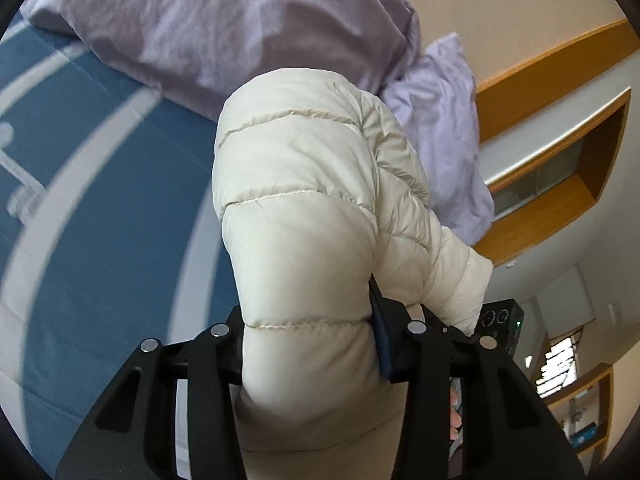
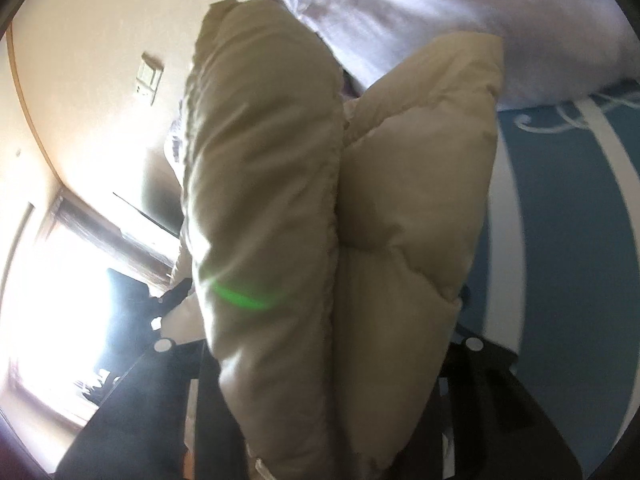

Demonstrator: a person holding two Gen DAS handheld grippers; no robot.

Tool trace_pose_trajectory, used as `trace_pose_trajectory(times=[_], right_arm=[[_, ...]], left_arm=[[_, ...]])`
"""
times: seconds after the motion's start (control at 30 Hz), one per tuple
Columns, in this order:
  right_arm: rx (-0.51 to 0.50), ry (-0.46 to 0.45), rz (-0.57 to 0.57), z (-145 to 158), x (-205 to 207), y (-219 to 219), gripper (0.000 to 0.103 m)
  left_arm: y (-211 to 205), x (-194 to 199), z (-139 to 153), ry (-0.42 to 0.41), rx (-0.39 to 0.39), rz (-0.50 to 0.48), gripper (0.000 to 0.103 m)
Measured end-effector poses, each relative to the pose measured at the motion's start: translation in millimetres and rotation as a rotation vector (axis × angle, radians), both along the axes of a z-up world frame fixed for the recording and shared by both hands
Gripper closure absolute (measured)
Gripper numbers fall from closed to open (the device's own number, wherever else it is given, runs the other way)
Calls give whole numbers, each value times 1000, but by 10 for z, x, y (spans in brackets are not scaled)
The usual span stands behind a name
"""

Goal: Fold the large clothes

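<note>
A cream quilted puffer jacket fills the middle of the left wrist view. My left gripper is shut on it; the puffy fabric bulges out between the two black fingers and rises above the blue bed sheet. In the right wrist view the same jacket hangs as two thick folds, looking darker against the window light. My right gripper is shut on it, and its fingers are mostly hidden by fabric. The view is blurred.
A lilac duvet and a pillow lie at the bed's far end. A wooden wall shelf is to the right. A bright window and a wall switch show on the left.
</note>
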State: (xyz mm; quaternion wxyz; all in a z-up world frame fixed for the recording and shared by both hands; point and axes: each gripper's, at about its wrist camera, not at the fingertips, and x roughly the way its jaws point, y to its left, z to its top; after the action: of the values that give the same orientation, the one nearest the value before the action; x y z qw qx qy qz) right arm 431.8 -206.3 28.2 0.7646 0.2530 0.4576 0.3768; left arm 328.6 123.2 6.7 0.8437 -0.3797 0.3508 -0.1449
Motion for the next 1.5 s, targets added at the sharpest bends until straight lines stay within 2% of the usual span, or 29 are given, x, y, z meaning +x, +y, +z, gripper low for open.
trace_pose_trajectory(times=[0.2,0.33,0.53,0.67,0.77,0.93,1.03,1.1,1.2,1.33,1.4,1.5], right_arm=[[-79,-13,10,-98,210,288,69],[-171,-2,-37,-212,222,289,50],[-240,-46,-173,-47,51,-58,34],[-308,-122,-272,186,-51,-240,34],[-375,-218,-295,384,-150,-259,34],[-493,-409,-257,671,-417,303,34],[-563,-489,-226,673,-514,621,34],[-594,-508,-218,596,-488,756,34],[-586,-482,-212,506,-461,810,35],[-616,-464,-200,362,-446,834,35],[-664,-443,-188,245,-434,848,40],[-667,-412,-186,101,-427,802,42]], left_arm=[[179,87,-127,30,73,42,58],[129,200,-255,69,164,58,58],[17,157,-152,51,311,97,46],[-14,106,-30,40,430,161,37],[-45,43,85,11,524,203,30],[-220,-5,257,-44,675,226,19],[-370,15,310,-75,756,211,12],[-456,33,307,-85,803,197,12],[-522,77,275,-80,829,180,12],[-558,148,181,-66,844,159,12],[-572,187,107,-50,851,142,12],[-599,211,15,-44,844,123,12]])
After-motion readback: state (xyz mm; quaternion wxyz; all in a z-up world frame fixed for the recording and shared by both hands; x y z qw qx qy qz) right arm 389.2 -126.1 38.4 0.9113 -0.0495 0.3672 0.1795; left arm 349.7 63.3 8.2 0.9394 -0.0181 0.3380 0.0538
